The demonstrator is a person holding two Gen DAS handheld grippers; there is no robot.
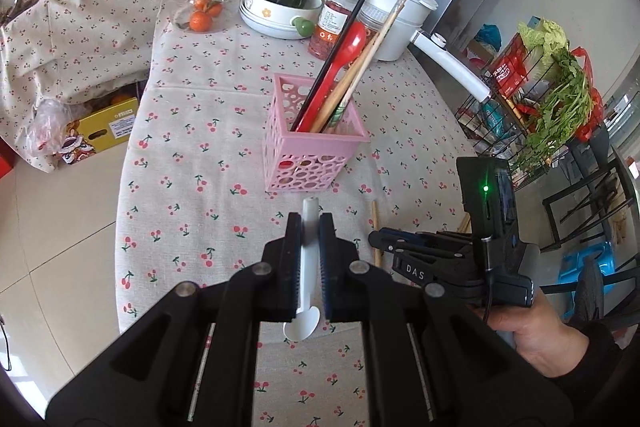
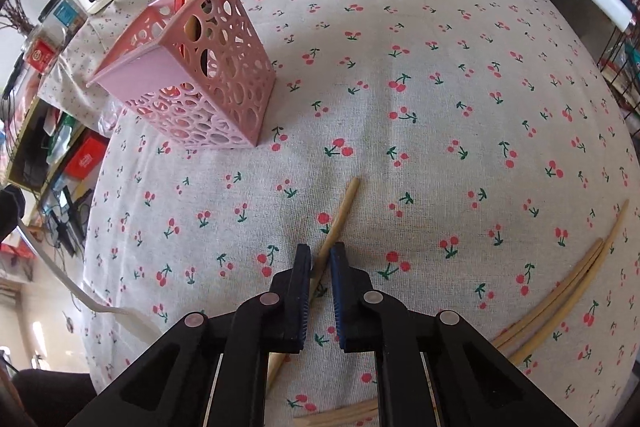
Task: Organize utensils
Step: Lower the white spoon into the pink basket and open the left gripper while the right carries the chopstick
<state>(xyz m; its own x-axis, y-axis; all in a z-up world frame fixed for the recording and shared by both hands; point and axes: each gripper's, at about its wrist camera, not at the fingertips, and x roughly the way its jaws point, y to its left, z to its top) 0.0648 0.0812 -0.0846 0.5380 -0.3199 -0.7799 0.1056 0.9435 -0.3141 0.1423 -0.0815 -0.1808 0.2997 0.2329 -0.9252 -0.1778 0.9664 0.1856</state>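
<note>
White spoon point(image 1: 309, 267) clamped in left claw point(image 1: 310, 227), pointing at pink holder point(image 1: 312, 155).

Middle of white spoon point(image 1: 309, 267) covered by the fingers point(image 1: 291, 259) of the left gripper point(image 1: 309, 227). Lower part of wooden chopstick point(image 2: 340, 211) hidden beneath right gripper point(image 2: 320, 255). Utensil tops above pink holder point(image 2: 208, 67) cut off at upper edge. Loose chopsticks point(image 2: 560, 291) clipped at lower right. Jar labels point(image 1: 334, 19) too small to read.
</note>
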